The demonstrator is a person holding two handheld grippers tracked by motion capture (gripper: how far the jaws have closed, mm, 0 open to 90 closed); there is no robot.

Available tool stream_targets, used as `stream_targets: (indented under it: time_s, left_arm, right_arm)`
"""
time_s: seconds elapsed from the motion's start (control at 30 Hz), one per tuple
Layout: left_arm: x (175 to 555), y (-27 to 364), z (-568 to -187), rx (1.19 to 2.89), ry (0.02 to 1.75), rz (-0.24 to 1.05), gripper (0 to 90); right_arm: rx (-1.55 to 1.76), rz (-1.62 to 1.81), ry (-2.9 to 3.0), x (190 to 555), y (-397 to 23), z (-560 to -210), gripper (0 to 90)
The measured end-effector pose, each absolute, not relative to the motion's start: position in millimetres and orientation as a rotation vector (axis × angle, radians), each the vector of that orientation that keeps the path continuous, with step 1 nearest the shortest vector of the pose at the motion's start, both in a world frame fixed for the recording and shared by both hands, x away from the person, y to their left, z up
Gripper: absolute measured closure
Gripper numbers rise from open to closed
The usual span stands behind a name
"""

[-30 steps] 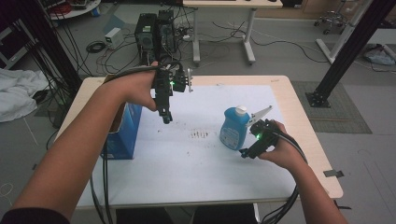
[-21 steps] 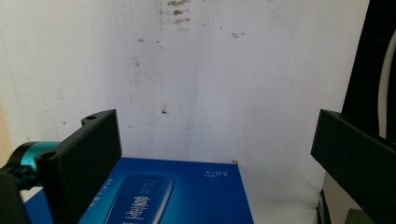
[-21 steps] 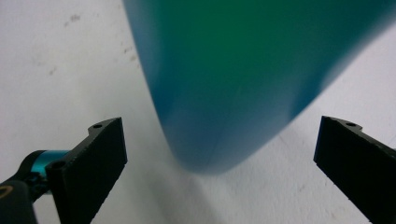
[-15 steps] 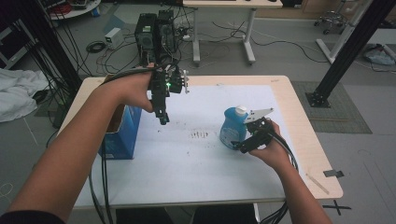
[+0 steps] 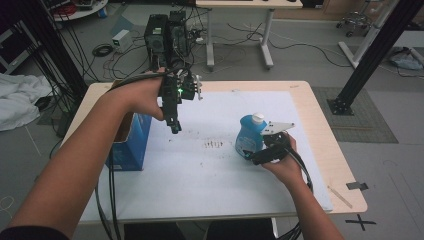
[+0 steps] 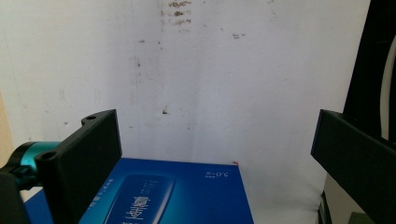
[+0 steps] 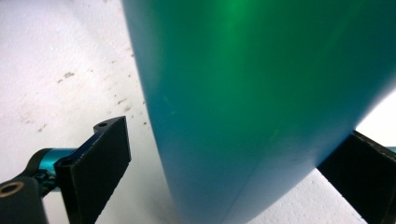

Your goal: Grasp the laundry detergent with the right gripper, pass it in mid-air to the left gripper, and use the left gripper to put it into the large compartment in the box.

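Note:
A blue bottle (image 5: 248,135) with a white cap stands upright on the white sheet right of centre. My right gripper (image 5: 250,157) lies low at its base. In the right gripper view the bottle (image 7: 261,93) sits between the jaws of the right gripper (image 7: 233,135). Those jaws have just been closing a little, and a gap still shows beside the left pad (image 7: 98,172). My left gripper (image 5: 174,128) hangs above the sheet at upper left, pointing down. The left gripper (image 6: 212,126) is open with nothing between its jaws, and a blue box (image 6: 177,196) lies below it.
The blue box (image 5: 127,147) stands at the sheet's left edge, under my left forearm. Dark specks (image 5: 214,144) mark the sheet between box and bottle. The wooden table edge (image 5: 325,150) runs close on the right. Cables trail from both grippers.
My right gripper has edged left and now has the bottle's base between its jaws. The left gripper and the box have stayed put.

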State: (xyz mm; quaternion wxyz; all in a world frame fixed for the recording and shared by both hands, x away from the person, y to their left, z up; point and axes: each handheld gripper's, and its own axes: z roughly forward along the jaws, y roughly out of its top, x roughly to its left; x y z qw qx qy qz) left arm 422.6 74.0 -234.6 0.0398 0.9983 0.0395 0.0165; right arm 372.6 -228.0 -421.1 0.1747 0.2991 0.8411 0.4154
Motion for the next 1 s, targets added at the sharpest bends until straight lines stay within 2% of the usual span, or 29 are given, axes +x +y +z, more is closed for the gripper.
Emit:
stream_targets:
  time_s: [0.1,0.17,0.4,0.5,1.0]
  left_arm:
    - [422.9,74.0,-234.9,3.063,0.12,0.049,1.7]
    - [423.0,74.3,-235.1,3.062,0.124,0.05,1.7]
    - [423.6,75.2,-235.4,3.059,0.126,0.049,1.7]
    - [423.5,75.6,-235.6,3.061,0.128,0.051,1.7]
    - [423.4,76.1,-236.4,3.06,0.13,0.05,1.7]
  right_arm:
    - [0.848,1.189,2.366,372.1,-227.3,-421.8,6.4]
    - [0.842,1.199,2.353,371.2,-227.1,-421.4,13.6]
    - [0.85,1.206,2.317,370.3,-224.7,-421.9,15.5]
    - [0.861,1.224,2.297,370.0,-225.2,-421.9,23.1]
    - [0.875,1.263,2.255,369.3,-223.3,-421.7,25.8]
